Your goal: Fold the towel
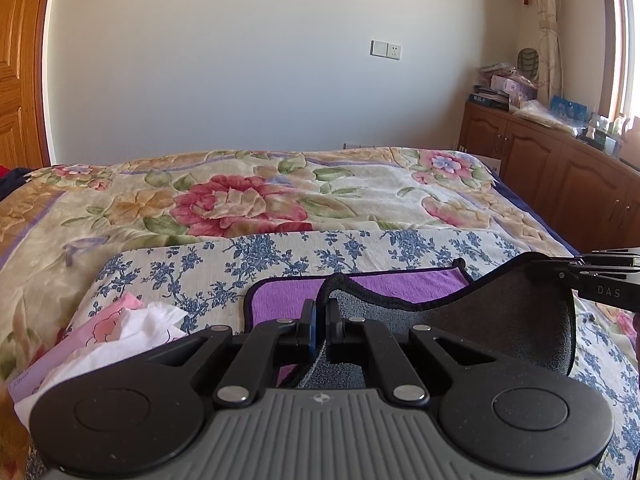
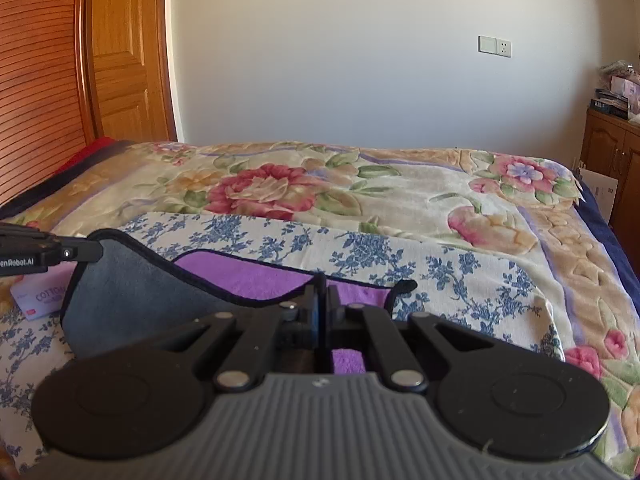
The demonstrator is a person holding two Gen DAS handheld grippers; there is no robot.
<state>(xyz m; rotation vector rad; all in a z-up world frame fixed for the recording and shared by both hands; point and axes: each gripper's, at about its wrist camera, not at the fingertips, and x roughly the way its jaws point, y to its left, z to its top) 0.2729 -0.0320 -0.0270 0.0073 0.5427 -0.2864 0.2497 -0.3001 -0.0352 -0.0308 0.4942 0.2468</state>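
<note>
Ahead, a bed under a floral quilt (image 1: 248,196), a blue-flowered cloth (image 2: 400,252) spread over its near part. Beyond it a plain pale wall (image 1: 240,60) with a switch and socket plate (image 1: 386,49). Left, a wooden door (image 2: 120,52); right, a brown cabinet (image 1: 532,156) piled with boxes, beside a sunlit curtain (image 1: 546,20).

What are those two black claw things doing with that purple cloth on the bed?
A person holds a gripper in each hand and is folding a towel. The left gripper and the right gripper are each pinched shut on the towel's near edge, lifting it so its grey side shows while the purple part lies flat. The towel rests on a blue-flowered cloth spread over a big flowered blanket. A tissue pack sits to the left.
</note>
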